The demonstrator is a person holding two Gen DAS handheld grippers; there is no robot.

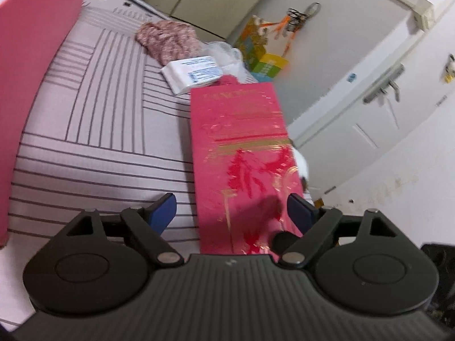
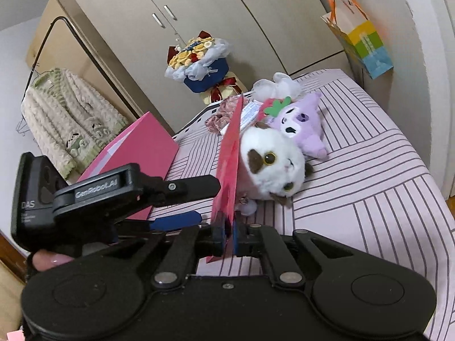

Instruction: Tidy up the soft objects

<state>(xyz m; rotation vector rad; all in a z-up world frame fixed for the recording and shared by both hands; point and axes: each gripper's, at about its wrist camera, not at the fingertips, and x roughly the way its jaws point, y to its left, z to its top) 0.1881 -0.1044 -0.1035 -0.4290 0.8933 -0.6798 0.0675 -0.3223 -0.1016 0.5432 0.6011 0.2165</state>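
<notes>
A red gift bag with gold print (image 1: pixel 241 153) stands on edge on the striped bed; in the right wrist view it shows edge-on (image 2: pixel 229 159). My right gripper (image 2: pixel 229 234) is shut on its near edge. My left gripper (image 1: pixel 231 211) is open, its blue pads either side of the bag's face, not touching. The left gripper also shows in the right wrist view (image 2: pixel 176 221), to the left of the bag. A white-and-brown plush cat (image 2: pixel 270 167) and a purple plush (image 2: pixel 304 122) lie right of the bag. A white plush (image 2: pixel 277 85) lies behind them.
A pink box (image 2: pixel 142 147) stands on the bed's left side. A knitted pink cloth (image 1: pixel 167 39), a white packet (image 1: pixel 193 71) and clear plastic lie at the far end. A colourful paper bag (image 2: pixel 366 45) hangs on the wall. A bouquet (image 2: pixel 199 62), wardrobe and hanging cardigan (image 2: pixel 65 125) stand beyond.
</notes>
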